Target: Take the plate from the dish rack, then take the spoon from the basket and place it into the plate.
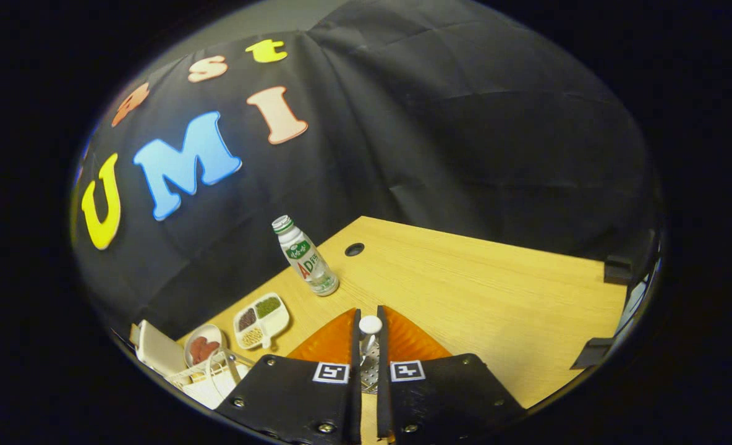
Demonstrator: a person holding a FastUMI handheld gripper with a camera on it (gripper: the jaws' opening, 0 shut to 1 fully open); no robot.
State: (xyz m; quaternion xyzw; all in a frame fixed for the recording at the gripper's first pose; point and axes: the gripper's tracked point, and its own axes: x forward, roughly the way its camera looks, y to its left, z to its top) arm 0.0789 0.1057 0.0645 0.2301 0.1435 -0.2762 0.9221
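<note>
A small white spoon (370, 327) with a rounded end stands clamped between the two fingers of the gripper (366, 337), which are drawn close together on its handle, the white end poking up just past the fingertips. Behind it sits a round orange ribbed plate (332, 343) on the pale wooden table (496, 296), partly hidden by the fingers; a perforated metal surface, perhaps the basket, glints low in the gap between them. The spoon looks light, stiff and smooth, likely to slip or swivel if pinched loosely, so a grip along the slim handle seems soundest. Beyond the plate stands a clear plastic bottle (304, 256) with a green and white label. Off to one side lie a white divided dish of beans (261, 320), a small white bowl of reddish pieces (203, 347) and a white wire dish rack (208, 377).
</note>
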